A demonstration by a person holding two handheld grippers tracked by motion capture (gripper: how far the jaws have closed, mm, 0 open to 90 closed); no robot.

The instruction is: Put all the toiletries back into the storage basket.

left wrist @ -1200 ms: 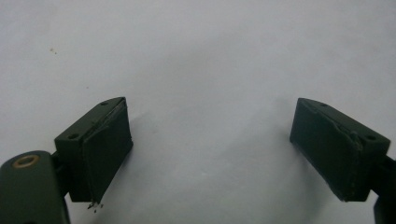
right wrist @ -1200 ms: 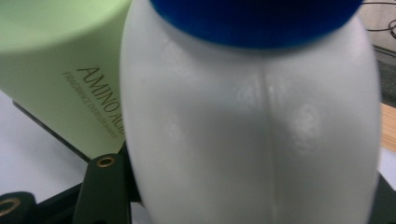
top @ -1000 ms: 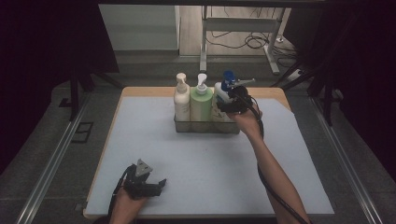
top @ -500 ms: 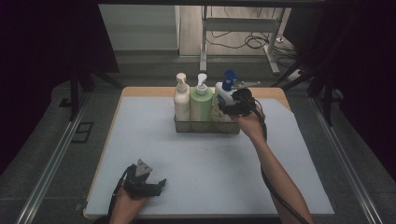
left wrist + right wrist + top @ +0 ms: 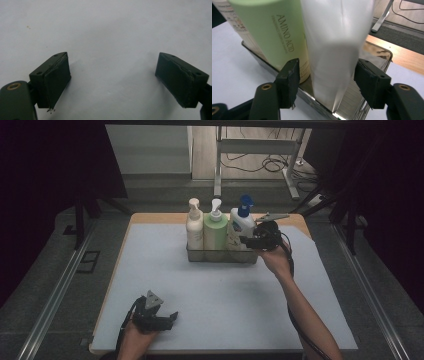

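At the upper centre of the high view, the right gripper is reaching toward the white bottle with the blue pump, which is standing at the right end of a clear tray beside a green bottle and a cream bottle. In the right gripper view its fingers are standing about half open on either side of the white bottle; they have just been closing a little, with the bottle between them. A gap is showing at each pad, so they are not yet pressing on it. The green bottle, at the upper left of that frame, is carrying the words "AMINO ACID" down its side; smaller print under it is too blurred to read.

At the lower left of the high view, the left gripper is resting on the white table. In the left gripper view its fingers are standing wide apart over the bare table, holding nothing.
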